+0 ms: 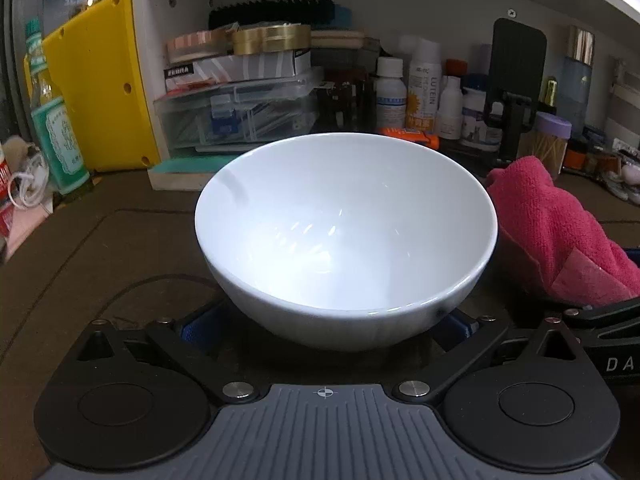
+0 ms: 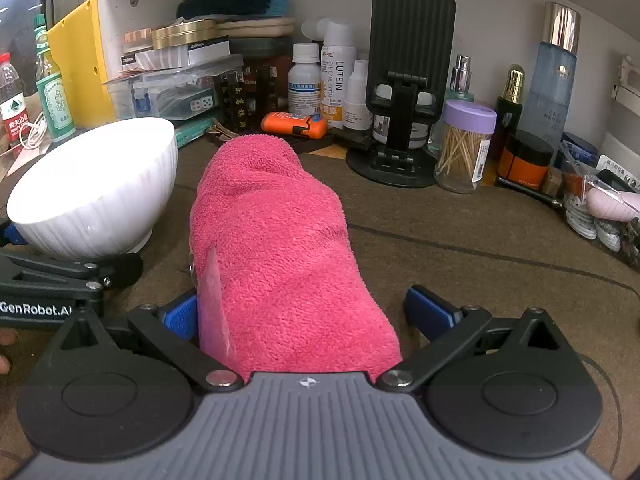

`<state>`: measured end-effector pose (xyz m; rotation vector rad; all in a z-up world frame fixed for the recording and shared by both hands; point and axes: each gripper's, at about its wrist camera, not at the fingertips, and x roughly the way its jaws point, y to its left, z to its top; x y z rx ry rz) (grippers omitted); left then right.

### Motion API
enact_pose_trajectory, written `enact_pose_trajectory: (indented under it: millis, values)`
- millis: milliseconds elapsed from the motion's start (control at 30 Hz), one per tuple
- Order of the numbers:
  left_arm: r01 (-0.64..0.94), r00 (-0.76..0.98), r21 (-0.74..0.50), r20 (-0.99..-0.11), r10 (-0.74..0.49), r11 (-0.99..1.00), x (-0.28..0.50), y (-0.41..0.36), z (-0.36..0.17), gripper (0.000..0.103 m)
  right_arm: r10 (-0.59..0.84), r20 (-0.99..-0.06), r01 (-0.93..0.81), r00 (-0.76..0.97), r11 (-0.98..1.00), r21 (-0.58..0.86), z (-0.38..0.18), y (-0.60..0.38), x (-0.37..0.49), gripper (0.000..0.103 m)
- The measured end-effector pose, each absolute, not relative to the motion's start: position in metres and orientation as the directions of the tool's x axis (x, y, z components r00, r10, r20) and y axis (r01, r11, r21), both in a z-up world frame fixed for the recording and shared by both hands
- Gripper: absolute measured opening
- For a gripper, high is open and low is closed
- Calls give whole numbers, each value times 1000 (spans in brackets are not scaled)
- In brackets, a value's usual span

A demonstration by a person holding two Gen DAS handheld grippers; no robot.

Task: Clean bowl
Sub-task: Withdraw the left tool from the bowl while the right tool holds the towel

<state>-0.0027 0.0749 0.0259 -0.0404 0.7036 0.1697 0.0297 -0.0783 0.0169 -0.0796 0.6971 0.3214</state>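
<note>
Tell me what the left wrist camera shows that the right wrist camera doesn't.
Only the left wrist view looks into the white bowl: its inside looks bare and glossy. Only the right wrist view shows the bowl's ribbed outer wall, the toothpick jar in full, and the right gripper open around the pink towel. Both show bowl, towel, brown mat and cluttered shelf.

A white spray can [image 2: 338,72] near the back edge of the tabletop reads "LUTEIN EYE CARE SPRAY". White boxes [image 2: 176,56] at the back left read "ZEBRA". The left gripper [image 2: 36,309] reads "GenRobot.AI".
</note>
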Motion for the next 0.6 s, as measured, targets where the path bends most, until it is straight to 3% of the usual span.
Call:
enact_pose_trajectory:
  millis: [600]
  values:
    - [-191,748,14,-646,155,982,0,72,25,103,254,-642,-303,724,952,34,17,-76,29,103]
